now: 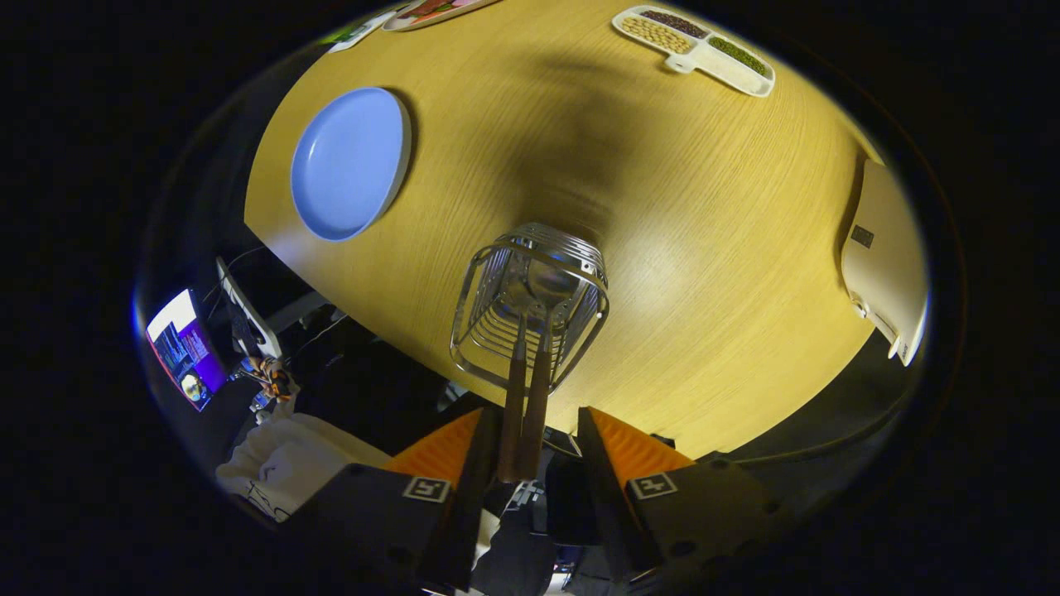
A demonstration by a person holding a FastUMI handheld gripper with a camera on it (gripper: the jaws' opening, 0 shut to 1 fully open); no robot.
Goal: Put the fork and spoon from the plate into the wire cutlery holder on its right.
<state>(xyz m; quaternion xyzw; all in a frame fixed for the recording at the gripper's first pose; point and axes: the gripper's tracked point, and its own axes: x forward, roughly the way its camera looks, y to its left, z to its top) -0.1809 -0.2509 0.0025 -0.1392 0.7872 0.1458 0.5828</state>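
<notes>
The wire cutlery holder (476,285) stands on the wooden table just ahead of my fingers, seen from above. Two brown-handled utensils stand inside it; the fork and spoon handles (523,389) rise side by side out of the holder and reach back between my fingers. Their metal heads rest low in the basket, and which is which is hard to tell. My gripper (534,426) is open: the handles sit close to the left finger, with a gap to the right finger. The blue plate (349,162) lies to the left of the holder with nothing on it.
A white divided tray (704,51) of beans sits at the far side of the table (712,248). A pale flat board (886,257) lies at the table's right edge. Off the near edge, left of my fingers, are a lit screen (184,348) and white cloth (286,463).
</notes>
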